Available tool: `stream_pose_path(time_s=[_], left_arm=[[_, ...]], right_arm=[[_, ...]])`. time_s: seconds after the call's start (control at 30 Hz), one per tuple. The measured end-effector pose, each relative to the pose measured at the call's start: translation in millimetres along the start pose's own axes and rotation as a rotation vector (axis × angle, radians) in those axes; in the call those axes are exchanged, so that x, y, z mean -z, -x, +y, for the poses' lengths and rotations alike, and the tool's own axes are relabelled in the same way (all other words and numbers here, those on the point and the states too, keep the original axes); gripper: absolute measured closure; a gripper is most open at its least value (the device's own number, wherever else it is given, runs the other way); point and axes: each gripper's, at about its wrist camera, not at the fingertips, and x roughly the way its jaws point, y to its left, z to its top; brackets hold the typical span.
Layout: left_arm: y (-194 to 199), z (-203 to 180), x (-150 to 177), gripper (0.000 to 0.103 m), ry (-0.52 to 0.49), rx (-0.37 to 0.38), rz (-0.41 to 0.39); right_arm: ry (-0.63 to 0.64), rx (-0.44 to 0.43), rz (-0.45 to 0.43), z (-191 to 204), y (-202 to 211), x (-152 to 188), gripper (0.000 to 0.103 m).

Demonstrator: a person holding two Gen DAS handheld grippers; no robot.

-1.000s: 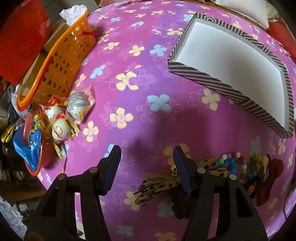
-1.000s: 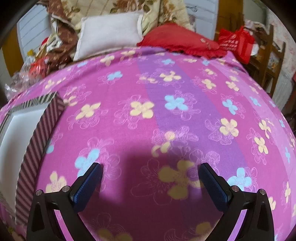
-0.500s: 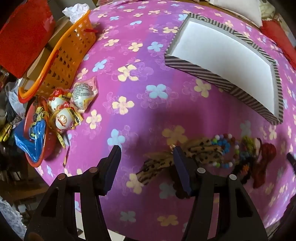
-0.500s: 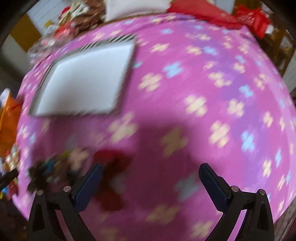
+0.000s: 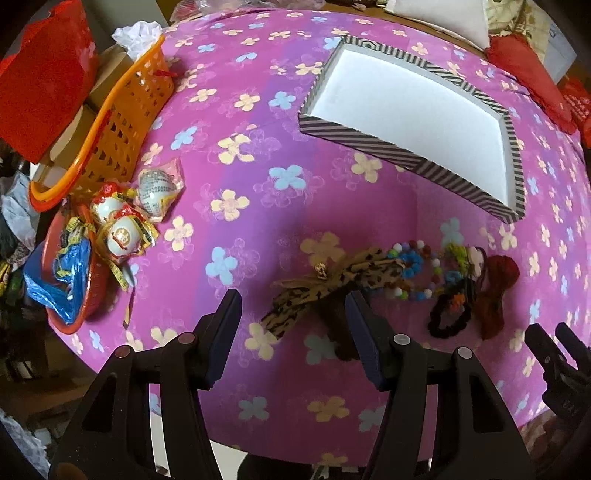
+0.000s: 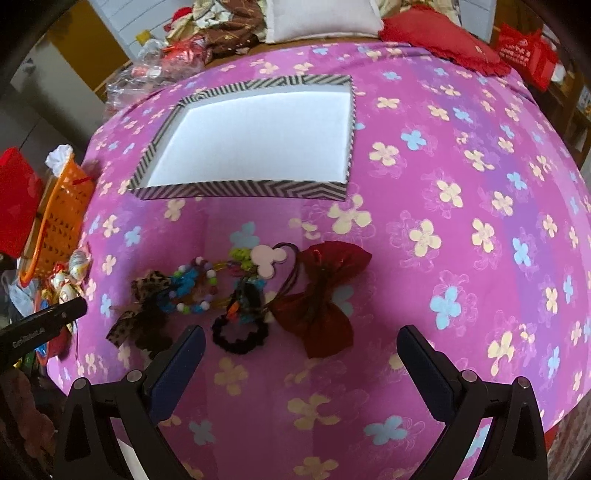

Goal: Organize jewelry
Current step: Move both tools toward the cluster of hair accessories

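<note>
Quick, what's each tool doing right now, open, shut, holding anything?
Left tool: open, holding nothing.
Right tool: open, holding nothing.

I see an orange basket [image 5: 110,114] at the table's left edge, on the pink flowery cloth [image 5: 258,155]. Three wrapped egg toys [image 5: 129,214] lie just beside it. A red bowl [image 5: 70,273] holds blue plastic. A white pillow [image 6: 325,16] and red cushion [image 6: 439,33] sit far back.
</note>
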Motion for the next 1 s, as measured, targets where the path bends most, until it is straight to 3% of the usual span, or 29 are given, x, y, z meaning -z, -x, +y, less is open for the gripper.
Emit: stream_pose_path(time_s=[0.73,1.0], left_arm=[[10,-9,17,0.045,-0.090,0.021,-0.027],[7,-11,19,0.045,-0.104,0.000,-0.026]], right_arm=[[0.029,0.005,0.001,9,9,13,0.001],[0.015,-0.012,0.016,11,4,9,0.010]])
